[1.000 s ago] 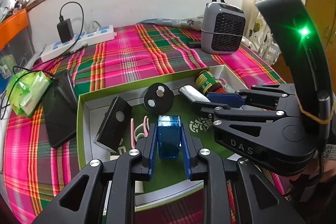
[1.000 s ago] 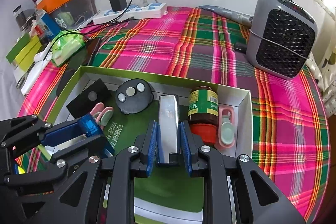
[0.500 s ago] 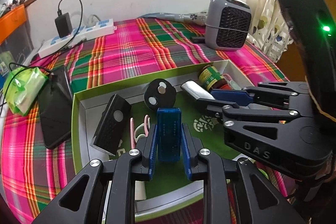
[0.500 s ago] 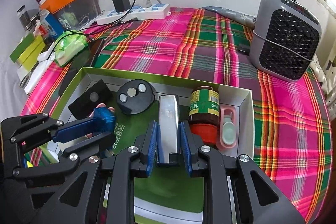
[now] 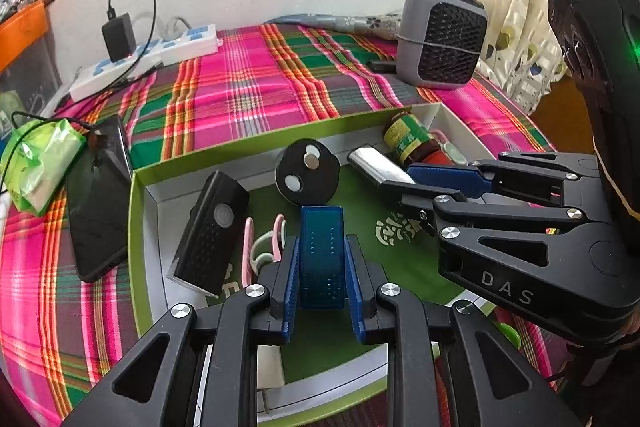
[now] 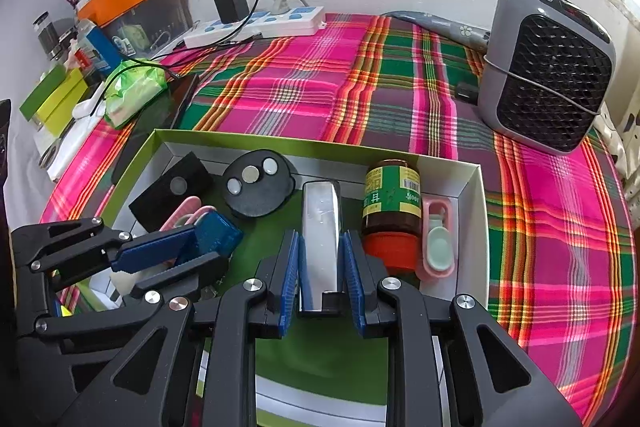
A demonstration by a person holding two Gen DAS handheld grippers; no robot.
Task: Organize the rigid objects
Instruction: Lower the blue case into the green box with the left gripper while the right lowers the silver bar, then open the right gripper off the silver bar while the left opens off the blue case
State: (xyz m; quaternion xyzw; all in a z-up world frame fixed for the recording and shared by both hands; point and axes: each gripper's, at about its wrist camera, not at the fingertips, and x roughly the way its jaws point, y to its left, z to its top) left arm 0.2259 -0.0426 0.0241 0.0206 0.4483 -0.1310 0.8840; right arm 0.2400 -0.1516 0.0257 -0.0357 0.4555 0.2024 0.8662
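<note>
At bottom centre of its view the left gripper (image 5: 322, 263) is clamped on a translucent blue case (image 5: 321, 255), held over the green box (image 5: 134, 227); the right gripper (image 6: 321, 267) likewise pinches a silver bar (image 6: 320, 223); beyond lie a round black disc (image 6: 256, 189), a brown jar (image 6: 390, 207); farthest, upper right, a grey heater (image 6: 548, 67).

Items counted: one green-rimmed box (image 6: 256, 139); inside it, one translucent blue case (image 5: 321, 259), one silver metal bar (image 6: 320, 227), one red-capped jar (image 6: 393, 205), one round black disc (image 6: 256, 189), one black rectangular device (image 5: 212, 235), one pink case (image 6: 439, 239). Outside: one power strip (image 6: 256, 25), one grey fan heater (image 6: 548, 71), one phone (image 5: 98, 203).
</note>
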